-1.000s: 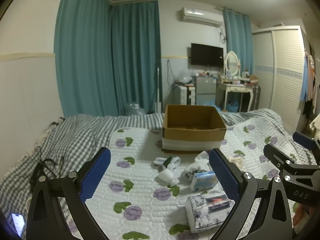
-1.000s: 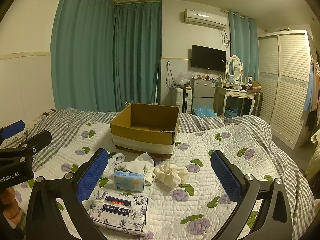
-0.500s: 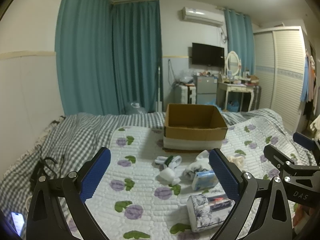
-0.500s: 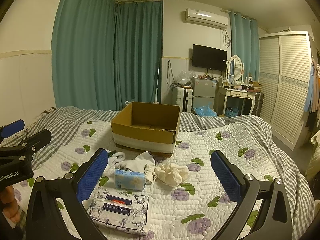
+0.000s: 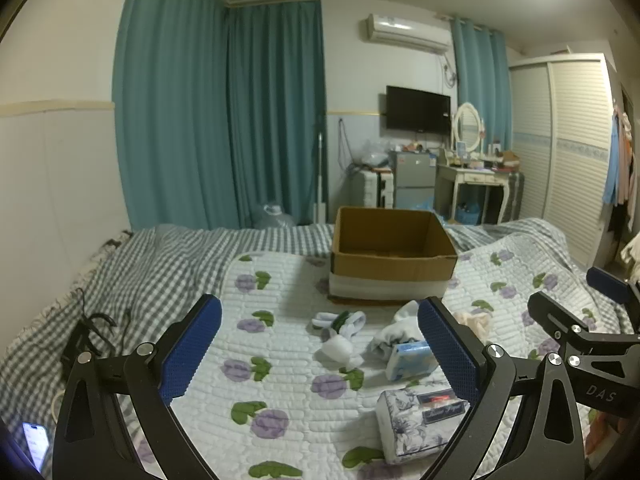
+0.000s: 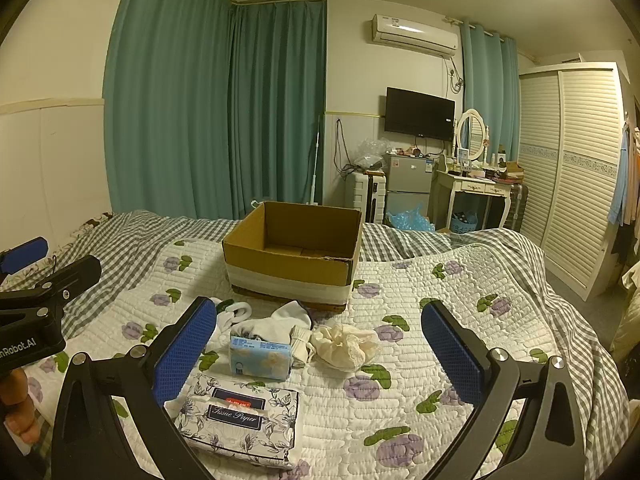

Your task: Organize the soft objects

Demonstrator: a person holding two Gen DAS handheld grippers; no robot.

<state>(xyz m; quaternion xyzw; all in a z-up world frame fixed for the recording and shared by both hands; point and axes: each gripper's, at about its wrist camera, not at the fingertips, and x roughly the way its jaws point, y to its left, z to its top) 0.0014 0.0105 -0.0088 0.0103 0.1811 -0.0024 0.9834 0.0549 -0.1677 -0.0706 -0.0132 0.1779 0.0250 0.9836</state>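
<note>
Cardboard box: open-topped, nothing visible inside, white band round its base, standing on the bed.
Soft objects: white socks, cream cloth bundle, blue tissue pack and floral tissue pack, all just in front of the box.
Left gripper: jaws wide, holding nothing.
Right gripper: jaws wide, holding nothing.
Left view only: phone and black cables, far left of the box.
</note>
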